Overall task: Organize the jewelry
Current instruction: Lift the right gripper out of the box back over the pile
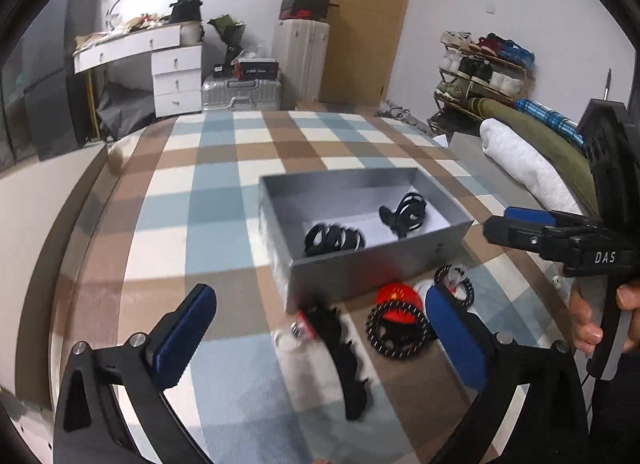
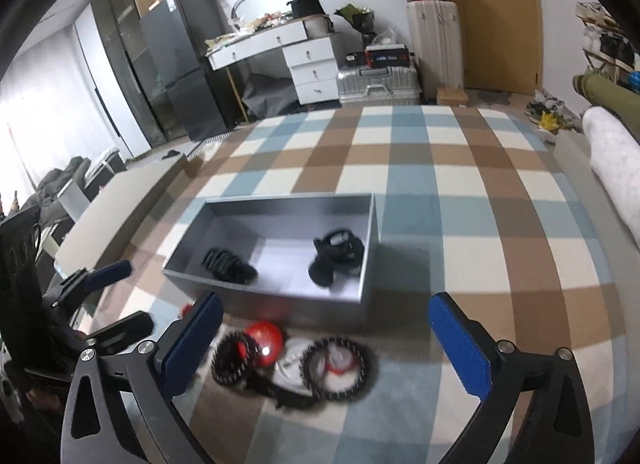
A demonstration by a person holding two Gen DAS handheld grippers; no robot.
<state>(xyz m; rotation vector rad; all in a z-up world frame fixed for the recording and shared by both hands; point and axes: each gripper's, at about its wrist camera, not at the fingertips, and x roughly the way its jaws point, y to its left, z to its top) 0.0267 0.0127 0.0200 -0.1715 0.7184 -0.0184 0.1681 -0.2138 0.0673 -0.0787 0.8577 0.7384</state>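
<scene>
A grey open box (image 1: 372, 272) (image 2: 264, 290) stands on the checked cloth and holds two black jewelry pieces (image 1: 334, 239) (image 1: 404, 215); in the right wrist view they show too (image 2: 229, 266) (image 2: 338, 254). In front of it lie a black beaded bracelet (image 1: 394, 330) (image 2: 234, 362) by a red round piece (image 1: 400, 300) (image 2: 266, 340), a second beaded ring (image 1: 456, 284) (image 2: 338, 368) and a long black piece (image 1: 348, 360). My left gripper (image 1: 320, 344) is open above the long black piece. My right gripper (image 2: 328, 348) is open above the bracelets.
The checked cloth (image 1: 224, 192) covers the surface. A rolled white and green bedding pile (image 1: 528, 156) lies at the right. White drawers (image 1: 176, 80), suitcases (image 1: 240, 94) and a shoe rack (image 1: 480, 68) stand beyond the far edge.
</scene>
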